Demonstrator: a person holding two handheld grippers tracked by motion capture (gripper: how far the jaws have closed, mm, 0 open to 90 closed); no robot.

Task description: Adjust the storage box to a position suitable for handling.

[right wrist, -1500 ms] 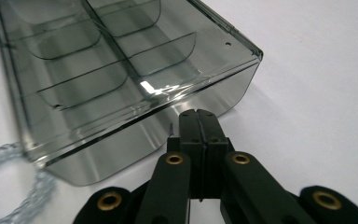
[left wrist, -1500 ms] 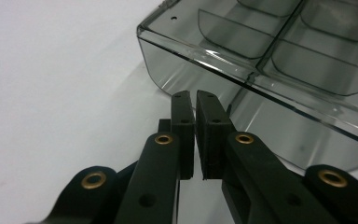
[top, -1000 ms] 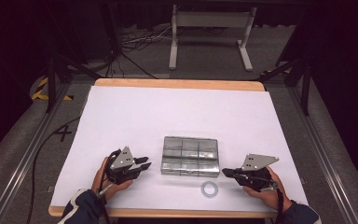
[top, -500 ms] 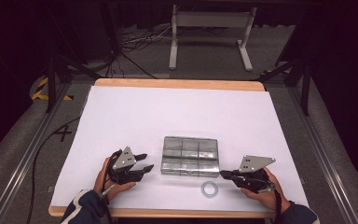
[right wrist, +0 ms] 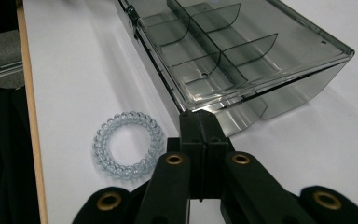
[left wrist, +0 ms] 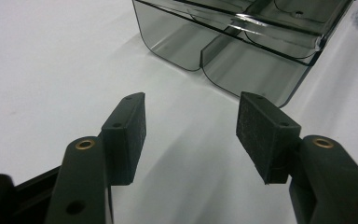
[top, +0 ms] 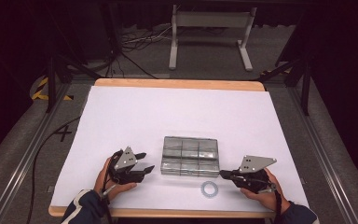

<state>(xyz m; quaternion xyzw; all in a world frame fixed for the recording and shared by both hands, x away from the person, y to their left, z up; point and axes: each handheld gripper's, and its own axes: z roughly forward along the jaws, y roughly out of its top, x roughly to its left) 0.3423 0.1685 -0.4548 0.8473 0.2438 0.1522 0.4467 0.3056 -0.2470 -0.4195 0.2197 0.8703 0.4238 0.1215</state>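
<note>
1. We see the clear compartment box [top: 189, 156] lying lid shut on the white table [top: 135, 116], between our two grippers.
2. Our right gripper [right wrist: 200, 122] has its jaws pressed together, empty, their tips at the box's near corner.
3. The spiral hair tie [right wrist: 127, 144] lies just left of those tips, apart from the box.
4. Our left gripper [left wrist: 191, 122] holds its jaws wide apart, empty, the box just ahead of them.

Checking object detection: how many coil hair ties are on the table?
1. The coil hair tie lies on the white table, just in front of the clear compartment box, near its right front corner.
</note>
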